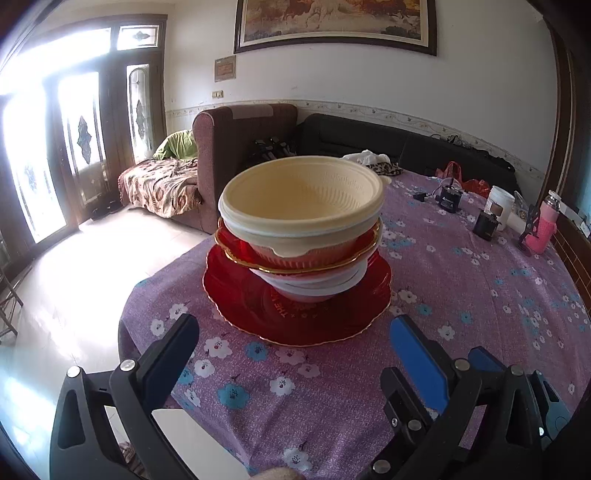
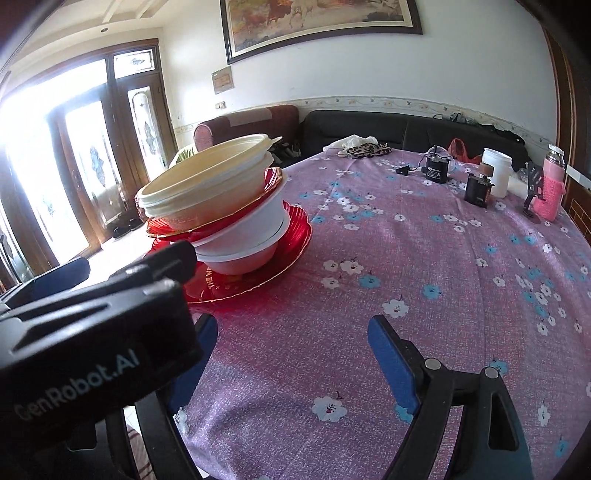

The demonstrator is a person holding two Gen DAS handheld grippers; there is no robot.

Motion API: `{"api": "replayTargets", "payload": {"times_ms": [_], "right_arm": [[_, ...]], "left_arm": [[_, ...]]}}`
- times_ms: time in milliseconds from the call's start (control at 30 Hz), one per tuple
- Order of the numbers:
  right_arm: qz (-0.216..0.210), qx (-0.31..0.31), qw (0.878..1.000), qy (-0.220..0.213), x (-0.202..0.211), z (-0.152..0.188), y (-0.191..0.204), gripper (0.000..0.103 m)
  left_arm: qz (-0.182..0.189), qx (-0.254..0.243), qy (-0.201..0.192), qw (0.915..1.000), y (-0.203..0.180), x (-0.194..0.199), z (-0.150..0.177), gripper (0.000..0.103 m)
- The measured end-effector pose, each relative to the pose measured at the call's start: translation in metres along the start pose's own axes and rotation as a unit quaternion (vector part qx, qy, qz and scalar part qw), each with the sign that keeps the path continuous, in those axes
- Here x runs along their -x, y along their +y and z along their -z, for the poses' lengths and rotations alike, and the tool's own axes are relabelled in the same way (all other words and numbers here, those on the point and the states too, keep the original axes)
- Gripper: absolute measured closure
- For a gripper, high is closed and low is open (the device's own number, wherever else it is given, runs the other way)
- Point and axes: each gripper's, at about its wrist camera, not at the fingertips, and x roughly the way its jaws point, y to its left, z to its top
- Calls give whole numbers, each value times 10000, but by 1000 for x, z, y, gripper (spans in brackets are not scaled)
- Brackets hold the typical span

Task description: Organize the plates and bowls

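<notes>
Both grippers sit low at the near edge of the table, pointing down and across it. From its own camera, the left gripper [image 1: 293, 345] has its fingers spread wide with nothing between them, aimed at the stack just ahead. Beside it, the right gripper [image 2: 291, 345] is spread just as wide over bare cloth, holding nothing.

That cloth [image 1: 461, 295] is purple with white and blue flowers and covers a round table. On its left part stands the stack: a big red plate [image 1: 295, 314] at the bottom, a white bowl [image 1: 314, 284] on it, a smaller red plate [image 1: 236, 243] with a gold rim above that, and a cream bowl [image 1: 301, 206] on top (the upper pieces lean a little).

Well apart, at the far right of the table, stand a white jar [image 1: 500, 206], a pink bottle [image 1: 545, 225] and some small dark gadgets. A leopard-print cloth [image 1: 386, 169] lies at the far edge.

Behind the table are a brown armchair [image 1: 236, 147], a black sofa [image 1: 369, 136], a framed painting [image 1: 334, 22] on the white wall, and tall glazed doors [image 1: 74, 147] blazing with daylight on the left.
</notes>
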Motion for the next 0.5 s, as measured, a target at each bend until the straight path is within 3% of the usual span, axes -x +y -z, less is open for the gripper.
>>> {"api": "replayTargets", "payload": {"times_ms": [500], "right_arm": [[270, -25, 9996, 48, -10, 0, -4, 15]], "left_arm": [[54, 63, 330, 9994, 7, -21, 10, 0]]}}
